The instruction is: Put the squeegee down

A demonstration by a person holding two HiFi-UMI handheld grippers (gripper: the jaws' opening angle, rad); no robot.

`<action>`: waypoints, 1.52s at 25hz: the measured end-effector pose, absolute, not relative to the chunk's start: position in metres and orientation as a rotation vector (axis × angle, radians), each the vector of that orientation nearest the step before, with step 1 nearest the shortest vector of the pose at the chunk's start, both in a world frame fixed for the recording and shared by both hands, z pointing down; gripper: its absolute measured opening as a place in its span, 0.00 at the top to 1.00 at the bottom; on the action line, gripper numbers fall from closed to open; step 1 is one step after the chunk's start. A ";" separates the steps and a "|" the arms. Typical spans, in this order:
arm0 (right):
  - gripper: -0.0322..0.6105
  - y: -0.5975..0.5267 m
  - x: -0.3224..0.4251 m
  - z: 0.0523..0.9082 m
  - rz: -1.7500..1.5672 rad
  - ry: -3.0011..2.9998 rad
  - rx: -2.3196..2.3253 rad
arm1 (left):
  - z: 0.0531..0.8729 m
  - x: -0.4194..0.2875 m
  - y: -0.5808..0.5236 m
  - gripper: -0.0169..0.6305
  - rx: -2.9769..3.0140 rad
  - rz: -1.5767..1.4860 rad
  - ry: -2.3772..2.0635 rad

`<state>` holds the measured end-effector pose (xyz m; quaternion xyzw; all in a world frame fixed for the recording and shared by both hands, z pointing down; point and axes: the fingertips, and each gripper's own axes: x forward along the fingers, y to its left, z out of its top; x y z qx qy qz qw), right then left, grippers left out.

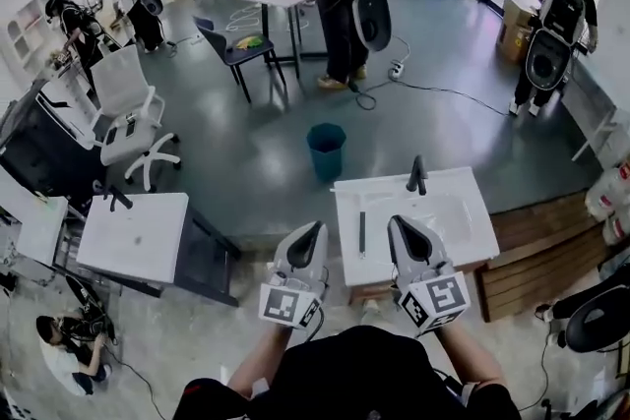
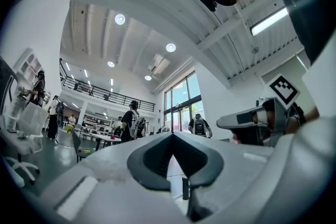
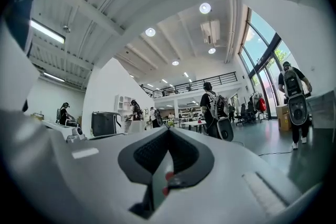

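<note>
Both jaw pairs are being held clenched on nothing, left gripper (image 1: 316, 227) and right gripper (image 1: 399, 222) being carried side by side, the squeegee (image 1: 361, 233) lying flat on the sink top (image 1: 463, 211) at 12 o'clock between their tips, so both are judged best drawn clear without brushing it.

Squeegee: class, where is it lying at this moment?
In the head view the squeegee lies on the white sink top, left of the black tap, seen between the left gripper and the right gripper, held by neither.
</note>
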<state>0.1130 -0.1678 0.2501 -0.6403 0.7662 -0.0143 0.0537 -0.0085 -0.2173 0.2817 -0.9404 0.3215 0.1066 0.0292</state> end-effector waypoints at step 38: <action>0.95 -0.173 0.083 0.276 -0.093 2.343 -1.936 | 0.306 -0.029 -0.206 0.97 -2.938 0.282 0.952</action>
